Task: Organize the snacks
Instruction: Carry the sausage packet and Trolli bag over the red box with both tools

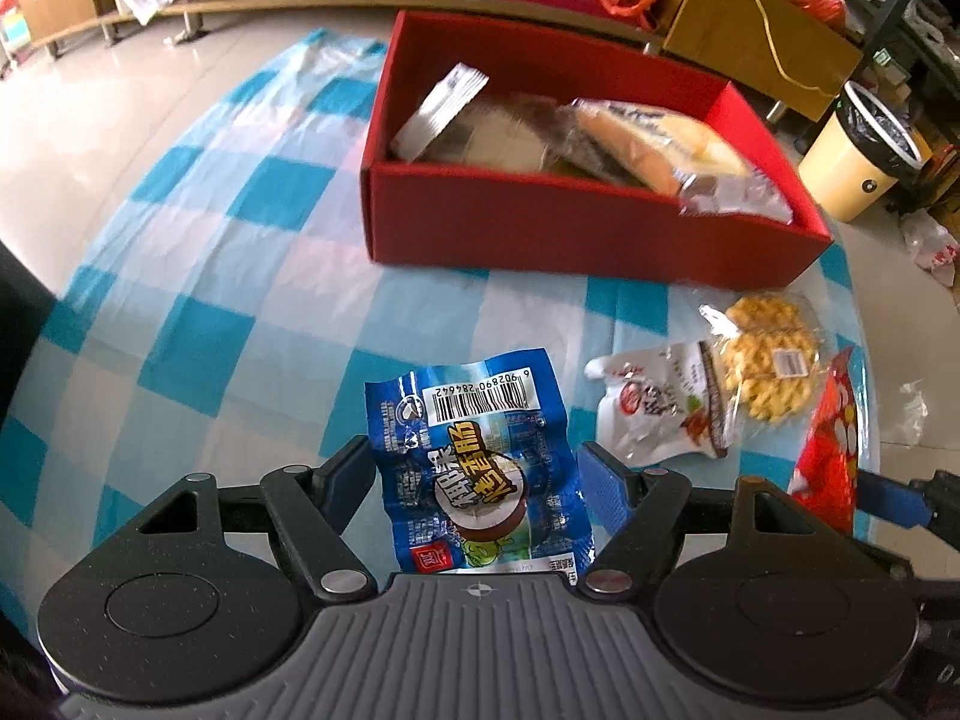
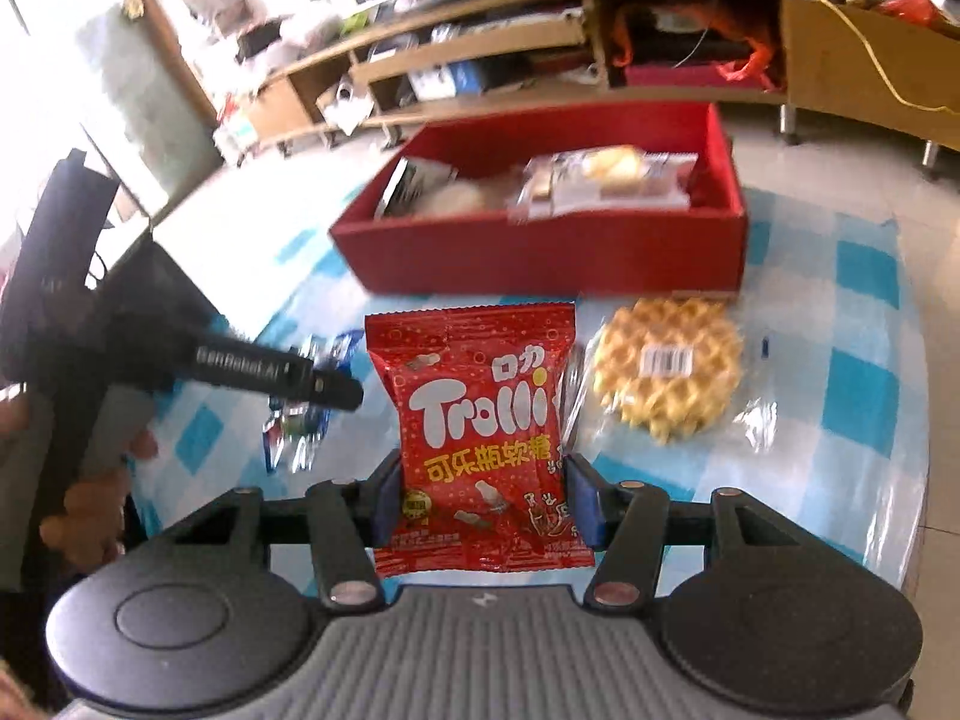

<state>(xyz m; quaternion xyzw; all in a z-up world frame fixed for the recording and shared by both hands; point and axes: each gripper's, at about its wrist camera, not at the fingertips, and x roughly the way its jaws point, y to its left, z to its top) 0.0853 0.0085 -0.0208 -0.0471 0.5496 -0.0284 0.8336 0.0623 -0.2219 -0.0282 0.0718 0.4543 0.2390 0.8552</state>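
Blue packet: my left gripper (image 1: 480, 474) has a crinkled blue sausage packet (image 1: 474, 450) between its fingers; white barcode strip at its far end, a round brown-and-white picture and bold white-and-yellow characters in the middle.
Left jaws: set fairly wide, both pads against the packet's edges, holding it above the table.
Red bag: my right gripper (image 2: 483, 495) holds a red Trolli gummy bag (image 2: 480, 426); white lettering, yellow characters beneath, small cola-bottle pictures, zigzag top seam.
Right jaws: drawn well in, blue pads pressed on the bag's two sides low down, the bag upright between them.
Box: one red cardboard box (image 1: 540, 228), open-topped, on the far part of the table.
In the box: several wrapped snacks, blurred; I make out a silver-edged wrapper (image 1: 441, 105) leaning at one end and a clear pack of pale bread (image 1: 654, 144) at the other. The exact count I cannot tell.
Loose on the table: one round waffle in clear wrap (image 2: 666, 366), just in front of the box, and one white pouch with red print (image 1: 654, 414) beside it.
Table: one, under a blue-and-white checked cloth (image 1: 198, 276).
Grippers: two, one in each of my hands.
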